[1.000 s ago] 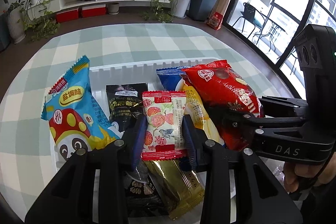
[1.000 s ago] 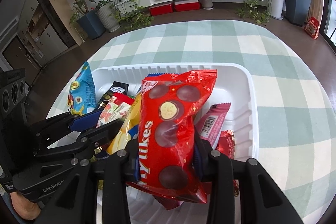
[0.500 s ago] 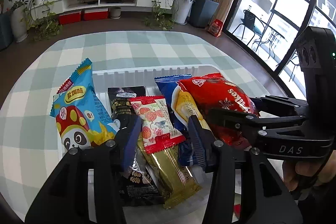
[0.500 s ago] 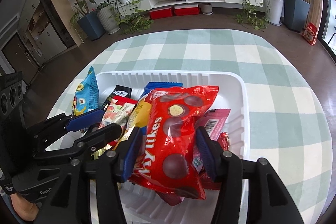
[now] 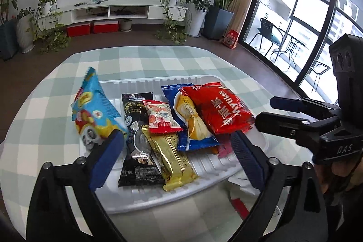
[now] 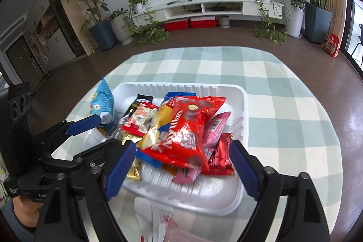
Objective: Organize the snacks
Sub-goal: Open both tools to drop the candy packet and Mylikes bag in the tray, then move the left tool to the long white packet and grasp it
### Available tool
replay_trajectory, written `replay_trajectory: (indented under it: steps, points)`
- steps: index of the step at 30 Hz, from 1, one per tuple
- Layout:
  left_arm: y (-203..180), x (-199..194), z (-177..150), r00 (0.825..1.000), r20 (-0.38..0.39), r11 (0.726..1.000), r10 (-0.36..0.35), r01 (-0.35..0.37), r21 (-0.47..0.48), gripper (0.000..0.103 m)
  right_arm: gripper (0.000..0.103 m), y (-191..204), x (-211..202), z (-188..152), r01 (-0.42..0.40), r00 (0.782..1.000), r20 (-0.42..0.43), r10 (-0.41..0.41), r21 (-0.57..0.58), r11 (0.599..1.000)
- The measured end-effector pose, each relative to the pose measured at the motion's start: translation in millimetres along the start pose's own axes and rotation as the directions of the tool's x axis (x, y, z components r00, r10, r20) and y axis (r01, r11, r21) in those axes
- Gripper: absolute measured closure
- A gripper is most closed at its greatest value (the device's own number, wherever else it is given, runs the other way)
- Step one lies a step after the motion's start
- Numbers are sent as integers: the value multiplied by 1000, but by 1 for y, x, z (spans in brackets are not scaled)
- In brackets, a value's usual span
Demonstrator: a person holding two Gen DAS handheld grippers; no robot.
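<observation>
Bright daylight enters through the glazed doors, which are overexposed. Fisheye distortion bends room edges; corners vignette black. Glare marks the red snack bag. The blue packet shows motion blur.

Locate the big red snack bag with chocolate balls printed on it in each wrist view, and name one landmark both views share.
Left wrist view: the red snack bag lies right of centre, at the right end of the pile in the white tray.
Right wrist view: the same bag is at centre, topmost on the pile, above the open fingers.
Shared landmark: the blue panda bag at the tray's left edge.
</observation>
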State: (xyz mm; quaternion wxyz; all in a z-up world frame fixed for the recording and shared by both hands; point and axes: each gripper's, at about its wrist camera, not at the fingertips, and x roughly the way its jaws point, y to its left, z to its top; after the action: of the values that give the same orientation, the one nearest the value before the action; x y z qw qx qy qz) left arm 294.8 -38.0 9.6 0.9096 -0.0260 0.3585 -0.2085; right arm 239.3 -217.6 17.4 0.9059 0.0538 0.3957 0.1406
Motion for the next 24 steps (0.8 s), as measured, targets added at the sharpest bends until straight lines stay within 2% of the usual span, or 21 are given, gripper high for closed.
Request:
replay_trajectory:
  steps: [5, 12, 17, 24]
  points:
    - [-10, -34, -22, 999, 37, 1000, 26, -25, -10, 0, 5, -9, -39, -26, -4, 998, 66, 2, 42, 999]
    - [-34, -63, -69, 1000, -2, 999, 8, -9, -36, 0, 0, -33, -84, -88, -36, 993, 117, 10, 222, 974]
    - [-63, -60, -88, 997, -63, 999, -41, 38, -38, 0, 0, -38, -96, -126, -50, 990, 137, 5, 325, 944]
    - [-89, -46, -93, 990, -135, 998, -47, 42, -39, 0, 0, -35, -98, -140, -44, 988, 153, -6, 327, 944]
